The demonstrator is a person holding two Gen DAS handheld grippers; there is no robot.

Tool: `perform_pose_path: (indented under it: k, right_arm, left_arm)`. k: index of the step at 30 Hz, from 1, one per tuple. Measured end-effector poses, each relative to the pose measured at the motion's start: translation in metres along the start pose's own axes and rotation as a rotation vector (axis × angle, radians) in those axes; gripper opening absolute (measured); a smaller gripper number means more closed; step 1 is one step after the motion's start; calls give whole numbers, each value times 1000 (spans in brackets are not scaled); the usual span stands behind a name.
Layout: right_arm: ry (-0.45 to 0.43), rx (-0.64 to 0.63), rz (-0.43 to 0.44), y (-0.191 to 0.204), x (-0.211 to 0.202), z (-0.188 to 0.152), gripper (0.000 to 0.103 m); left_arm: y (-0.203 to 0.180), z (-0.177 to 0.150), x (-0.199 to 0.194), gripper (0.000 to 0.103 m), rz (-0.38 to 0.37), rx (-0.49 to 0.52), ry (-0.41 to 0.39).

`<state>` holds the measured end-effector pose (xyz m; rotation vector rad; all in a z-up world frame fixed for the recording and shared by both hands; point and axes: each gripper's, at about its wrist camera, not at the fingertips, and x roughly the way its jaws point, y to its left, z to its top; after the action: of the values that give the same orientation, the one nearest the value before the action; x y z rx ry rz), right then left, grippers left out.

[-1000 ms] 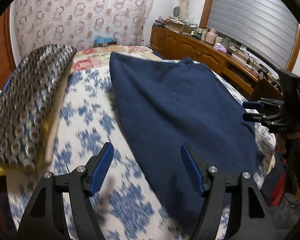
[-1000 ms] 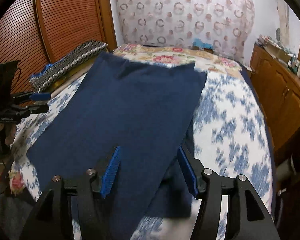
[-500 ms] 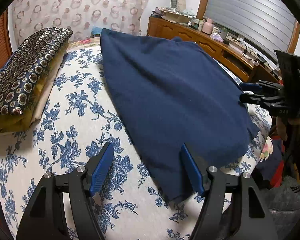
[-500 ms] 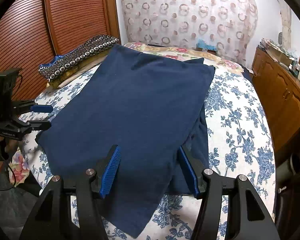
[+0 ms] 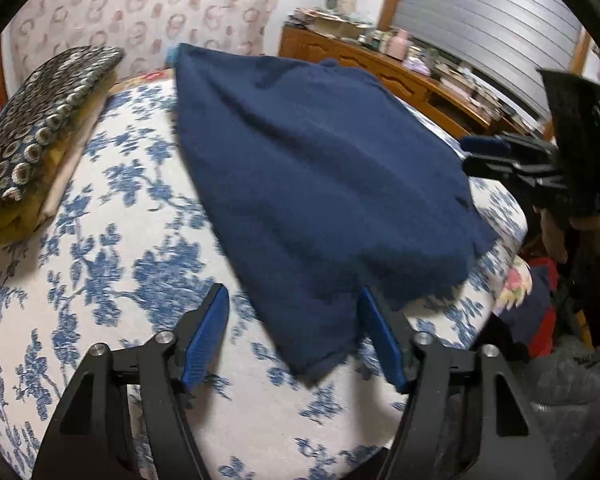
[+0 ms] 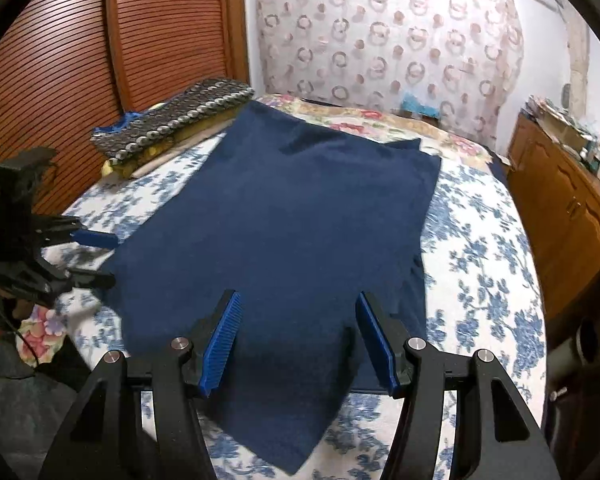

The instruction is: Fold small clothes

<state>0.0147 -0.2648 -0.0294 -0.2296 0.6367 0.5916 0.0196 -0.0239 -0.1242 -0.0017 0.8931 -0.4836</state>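
Observation:
A dark blue garment lies spread flat on the bed; it also fills the middle of the right wrist view. My left gripper is open and empty, hovering over the garment's near corner. My right gripper is open and empty above the garment's near edge, where a second layer shows at the right. Each gripper shows in the other's view: the right one at the garment's far right side, the left one at its left edge, both open.
The bed has a white sheet with blue flowers. A patterned folded blanket lies along the bed's left side, next to a wooden slatted door. A wooden dresser with clutter stands to the right.
Both grippers have drawn back toward the bed's near edge and lowered slightly. The garment lies flat and has not been taken hold of. Both stay open.

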Motion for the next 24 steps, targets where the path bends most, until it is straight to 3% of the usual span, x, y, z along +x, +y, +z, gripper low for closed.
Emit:
perform_pose_path:
  k: [1,3,5,11,16,24]
  right_arm:
    - [0,-7,13,2,0,-1,61]
    - [7,-28,37,10,1,-2,61]
    - [14,-56,56,19,4,-4,62]
    - [13,-125,126,44,5,-7,67]
    - [18,-164,133,49,9,-6,70]
    - [61,-197,-21,31,38,-6,70]
  left_arm:
    - [-2,0,0,54,-17,7,6]
    - [-4,2,1,23,-54,11,22]
    - [-5,6,0,11,-80,14,29]
    - [-16,47,-32,8,-128,37,-90]
    - [-20,90,-44,8,-126,50,-163]
    - [-10,124,-38,8,-125,6,-213]
